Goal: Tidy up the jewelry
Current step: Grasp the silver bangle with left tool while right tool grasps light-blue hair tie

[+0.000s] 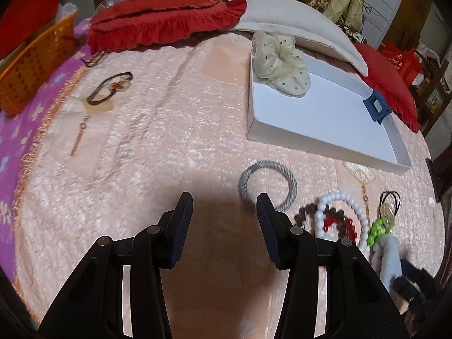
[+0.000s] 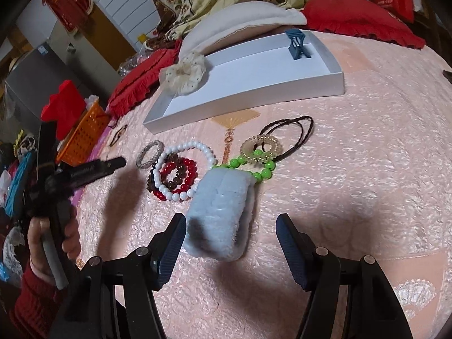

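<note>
Left tongs (image 1: pixel 224 202) part-open, empty, just left of grey braided hair ring (image 1: pixel 267 184) on pink quilted bedspread (image 1: pixel 158 130). Right tongs (image 2: pixel 231 221) wide, gripping nothing; pale-blue fluffy band (image 2: pixel 221 217) lies between the jaws, nearer the left one. Contact unclear.

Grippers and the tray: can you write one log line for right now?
left gripper: open, empty, near grey ring | right gripper: open, fluffy blue band between fingers, not pinched | white tray: scrunchie, blue clip
</note>
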`<action>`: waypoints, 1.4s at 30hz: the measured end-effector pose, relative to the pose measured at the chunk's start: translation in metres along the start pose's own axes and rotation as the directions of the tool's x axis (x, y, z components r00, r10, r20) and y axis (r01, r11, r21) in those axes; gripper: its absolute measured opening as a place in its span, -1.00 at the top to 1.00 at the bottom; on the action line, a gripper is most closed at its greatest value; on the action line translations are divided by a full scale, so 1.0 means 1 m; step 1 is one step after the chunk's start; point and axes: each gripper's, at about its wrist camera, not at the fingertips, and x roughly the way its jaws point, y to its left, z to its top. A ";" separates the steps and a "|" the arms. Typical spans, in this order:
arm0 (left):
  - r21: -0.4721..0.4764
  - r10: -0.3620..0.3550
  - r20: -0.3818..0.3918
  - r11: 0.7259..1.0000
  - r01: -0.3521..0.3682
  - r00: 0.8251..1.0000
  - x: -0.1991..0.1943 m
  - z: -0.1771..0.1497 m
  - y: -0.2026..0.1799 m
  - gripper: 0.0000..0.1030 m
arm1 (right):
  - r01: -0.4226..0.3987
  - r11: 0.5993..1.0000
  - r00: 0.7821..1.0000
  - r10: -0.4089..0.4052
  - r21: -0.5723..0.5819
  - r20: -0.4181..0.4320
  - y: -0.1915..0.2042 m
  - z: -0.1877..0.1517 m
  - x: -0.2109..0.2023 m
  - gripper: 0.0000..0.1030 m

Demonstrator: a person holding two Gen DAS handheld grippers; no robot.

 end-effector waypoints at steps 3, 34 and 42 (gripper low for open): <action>0.007 -0.006 -0.005 1.000 0.006 1.000 0.009 0.008 -0.002 0.10 | 0.009 1.000 1.000 -0.009 -0.007 -0.005 0.001 0.001 0.004 -0.26; 0.084 -0.050 0.063 0.995 0.045 0.997 -0.036 -0.010 -0.040 0.87 | -0.010 1.000 1.000 0.010 -0.022 -0.002 0.011 -0.005 0.008 0.40; 0.121 -0.089 0.116 0.990 0.075 0.989 -0.080 -0.013 -0.050 0.87 | -0.044 0.998 0.998 0.046 -0.047 0.041 0.017 -0.008 -0.018 0.45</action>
